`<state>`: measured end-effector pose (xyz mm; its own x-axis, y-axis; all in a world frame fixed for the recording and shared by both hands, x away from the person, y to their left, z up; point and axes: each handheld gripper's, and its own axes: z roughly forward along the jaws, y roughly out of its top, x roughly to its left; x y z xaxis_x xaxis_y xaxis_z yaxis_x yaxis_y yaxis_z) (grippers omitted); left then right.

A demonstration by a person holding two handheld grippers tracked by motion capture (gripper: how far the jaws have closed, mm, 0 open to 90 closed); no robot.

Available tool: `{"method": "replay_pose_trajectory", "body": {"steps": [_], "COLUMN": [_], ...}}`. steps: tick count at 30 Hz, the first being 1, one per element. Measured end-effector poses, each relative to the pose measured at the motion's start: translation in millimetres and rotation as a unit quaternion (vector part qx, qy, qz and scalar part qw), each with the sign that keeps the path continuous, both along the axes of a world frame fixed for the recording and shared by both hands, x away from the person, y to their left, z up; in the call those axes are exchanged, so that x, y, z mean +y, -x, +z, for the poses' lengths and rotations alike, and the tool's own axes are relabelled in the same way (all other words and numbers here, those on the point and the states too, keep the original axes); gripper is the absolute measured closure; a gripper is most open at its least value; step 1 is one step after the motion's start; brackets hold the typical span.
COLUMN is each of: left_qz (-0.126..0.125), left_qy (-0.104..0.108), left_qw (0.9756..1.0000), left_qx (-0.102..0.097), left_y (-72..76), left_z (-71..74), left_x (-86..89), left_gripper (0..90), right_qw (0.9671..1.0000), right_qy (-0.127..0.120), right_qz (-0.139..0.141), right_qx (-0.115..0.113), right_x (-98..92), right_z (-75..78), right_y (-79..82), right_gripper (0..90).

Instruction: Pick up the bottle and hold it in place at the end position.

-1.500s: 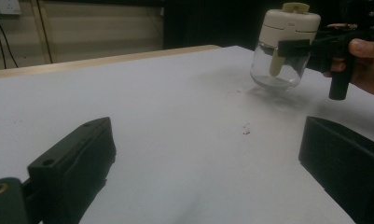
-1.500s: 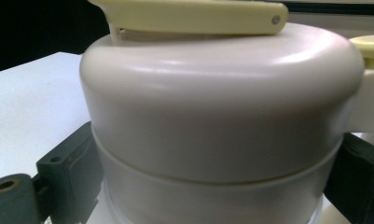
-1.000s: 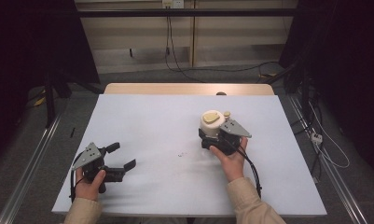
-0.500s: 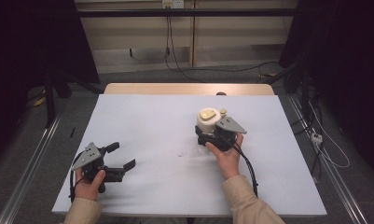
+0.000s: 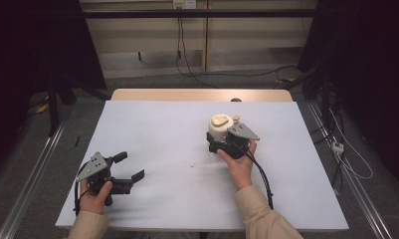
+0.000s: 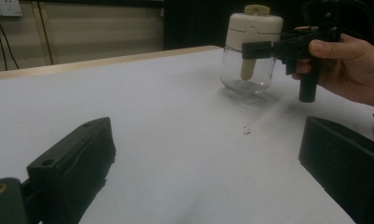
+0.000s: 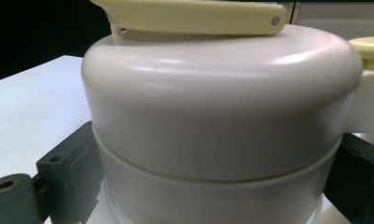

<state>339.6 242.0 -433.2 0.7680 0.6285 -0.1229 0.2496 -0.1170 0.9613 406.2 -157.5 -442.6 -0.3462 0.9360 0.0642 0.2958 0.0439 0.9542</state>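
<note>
your right gripper [image 5: 218, 143] pinches the jar [image 5: 220, 128] at its cream lid, mid-bench [image 5: 152, 129]. smooth plastic over a clear glass body, likely fragile and slippery: keep gripping the lid band. left gripper [image 5: 130, 168] rests spread.

Lab: dark curtains [image 5: 33, 55], floor cables [image 5: 227, 74], white table [image 5: 152, 129].

No readable text, labels, brands or numbers anywhere. Jar [image 6: 248, 49] at upper right of the left gripper view has a plain cream lid, no print. Wall socket [image 6: 3, 7] at upper left of the same view is unmarked. White table [image 5: 162, 134] in the high view carries no markings.
</note>
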Motion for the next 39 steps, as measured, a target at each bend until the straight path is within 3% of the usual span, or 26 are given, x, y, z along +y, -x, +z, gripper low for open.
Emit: {"method": "replay_pose_trajectory", "body": {"steps": [4, 12, 23, 39], "left_qz": [-0.001, -0.002, -0.002, -0.002], "left_qy": [0.0, 0.002, 0.004, 0.004], "left_qw": [1.0, 1.0, 1.0, 1.0], "left_qx": [0.001, 0.002, 0.003, 0.001], "left_y": [-0.1, 0.1, 0.2, 0.2], "left_z": [-0.2, -0.4, -0.5, -0.4], "left_x": [-0.5, -0.6, -0.1, 0.2], "left_gripper": [3.1, 3.1, 3.1, 3.1], "right_qw": [1.0, 0.9998, 0.9996, 0.9992], "right_qy": [-0.007, 0.01, 0.013, 0.015], "right_qz": [0.003, 0.016, 0.024, 0.037], "right_qx": [0.003, -0.001, 0.004, 0.009], "right_x": [1.5, 14.7, 26.3, 36.8], "right_z": [-0.6, 3.4, -0.4, -5.5], "right_y": [-1.6, -6.7, -14.9, -14.6], "right_gripper": [5.6, 5.6, 5.6, 5.6]}}
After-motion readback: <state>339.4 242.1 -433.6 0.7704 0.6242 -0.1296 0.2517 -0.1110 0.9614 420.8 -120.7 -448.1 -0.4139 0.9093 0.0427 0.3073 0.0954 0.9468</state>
